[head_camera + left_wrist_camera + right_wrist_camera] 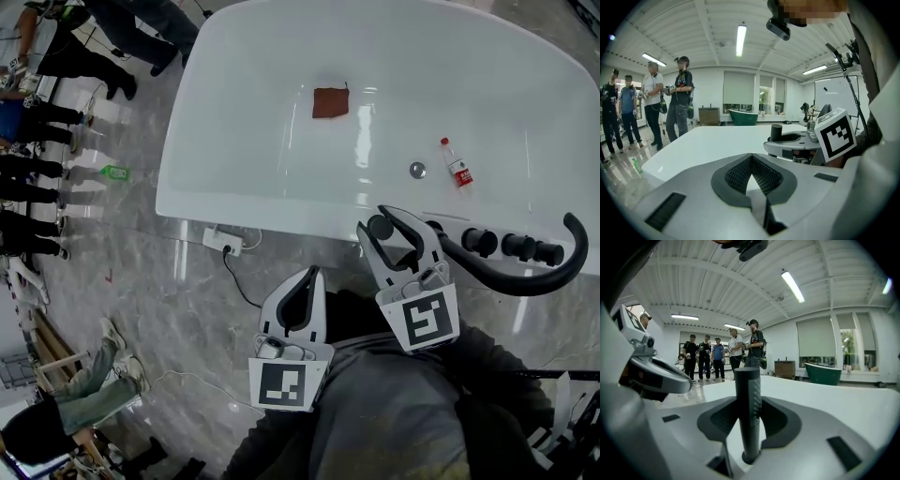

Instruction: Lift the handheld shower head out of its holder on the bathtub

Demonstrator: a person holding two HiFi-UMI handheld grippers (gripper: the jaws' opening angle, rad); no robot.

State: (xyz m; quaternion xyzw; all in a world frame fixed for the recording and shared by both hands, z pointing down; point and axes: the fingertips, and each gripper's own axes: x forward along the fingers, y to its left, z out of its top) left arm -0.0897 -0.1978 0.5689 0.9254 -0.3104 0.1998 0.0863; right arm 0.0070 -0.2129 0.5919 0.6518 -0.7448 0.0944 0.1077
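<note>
Black shower head (748, 399) gripped by right gripper (390, 228) jaws; left gripper (750, 164) jaws closed.

We see bright, even light from ceiling tubes (741, 40); glare streaks shine on the white bathtub (394, 84). Both gripper views bend strongly toward dark round edges, and the nearest parts look soft

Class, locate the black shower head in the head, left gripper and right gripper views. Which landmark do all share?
Head view: shower head right of centre, on the near rim of the bathtub, between the jaws of the right gripper.
Left gripper view: shower head upright, right of centre.
Right gripper view: shower head upright, dead centre.
Shared landmark: the white bathtub.
</note>
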